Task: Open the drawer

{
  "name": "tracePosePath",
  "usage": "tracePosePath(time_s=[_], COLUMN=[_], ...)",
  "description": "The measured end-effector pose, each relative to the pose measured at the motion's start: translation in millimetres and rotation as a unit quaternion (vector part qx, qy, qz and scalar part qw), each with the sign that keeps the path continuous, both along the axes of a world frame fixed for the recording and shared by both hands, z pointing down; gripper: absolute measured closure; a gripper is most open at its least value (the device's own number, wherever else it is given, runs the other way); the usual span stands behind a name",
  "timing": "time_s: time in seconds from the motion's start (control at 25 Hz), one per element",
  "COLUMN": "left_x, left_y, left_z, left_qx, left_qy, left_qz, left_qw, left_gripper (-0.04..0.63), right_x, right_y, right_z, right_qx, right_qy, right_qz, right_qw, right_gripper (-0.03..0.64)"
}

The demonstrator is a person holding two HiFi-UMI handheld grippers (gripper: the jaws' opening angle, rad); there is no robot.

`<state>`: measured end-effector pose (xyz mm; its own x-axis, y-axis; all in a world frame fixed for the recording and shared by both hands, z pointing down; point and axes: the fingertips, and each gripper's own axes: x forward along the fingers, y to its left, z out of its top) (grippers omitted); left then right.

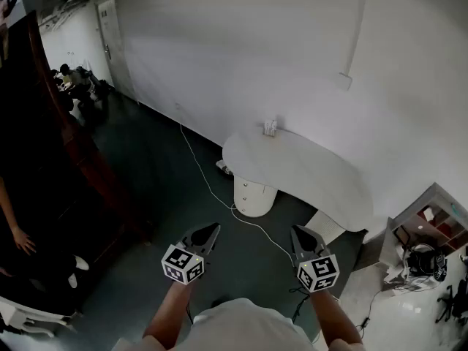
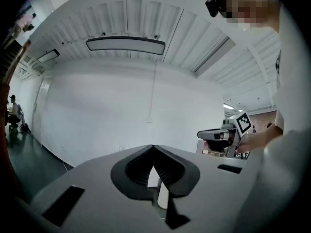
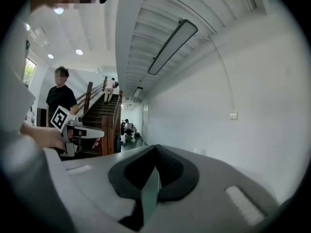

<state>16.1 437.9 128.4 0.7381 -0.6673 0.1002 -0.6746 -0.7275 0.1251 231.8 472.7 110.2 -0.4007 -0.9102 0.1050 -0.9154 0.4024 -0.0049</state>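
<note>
– As both tools hang out over the floor, what state are they in?

– Left tool: jaws fully together, tips meeting, nothing between them. Right tool: likewise closed tip to tip and empty. Each gripper view confirms this. They sit side by side, well apart from each other, touching nothing.

– Where is the drawer?

– Ahead of the tools, in the white pedestal under the near-left end of the white oval surface. Its front looks flush with the pedestal; the pulls are too small to make out. Neither tool is near it.

– Edges to note?

– The surface's rounded near edge overhangs the pedestal. Its far edge runs close along the white wall, with a small white item standing at that edge. A white cable runs from the wall across the floor, passes just beside the pedestal's base and carries on between the two tools.

– Room to move?

– Open dark floor lies between the tools and the pedestal, crossed by the cable. Dark wooden stairs bound the left side. A cluttered shelf unit bounds the right, beyond the surface's end.
</note>
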Motion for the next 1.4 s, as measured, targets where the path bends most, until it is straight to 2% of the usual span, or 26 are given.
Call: tracePosePath(time_s=[0.44,1.0,1.4], left_x=[-13,-66,-93], left_y=[7,17,14], left_z=[7,23,34], left_qx=[-0.006,-0.017,-0.027], left_qy=[0.005,0.011,0.006], left_qz=[0.005,0.011,0.037], left_qw=[1.0000,0.9997,0.9989], left_gripper=[0.589,0.589,0.589], right_x=[-18,-70,-100], right_y=[4,11,11], right_z=[0,16,15], right_qx=[-0.001,-0.012,-0.005], right_qy=[-0.003,-0.014,-0.012], right_qz=[0.001,0.013,0.023], right_qw=[1.000,1.000,1.000], right_gripper=[0.606,0.606,0.606])
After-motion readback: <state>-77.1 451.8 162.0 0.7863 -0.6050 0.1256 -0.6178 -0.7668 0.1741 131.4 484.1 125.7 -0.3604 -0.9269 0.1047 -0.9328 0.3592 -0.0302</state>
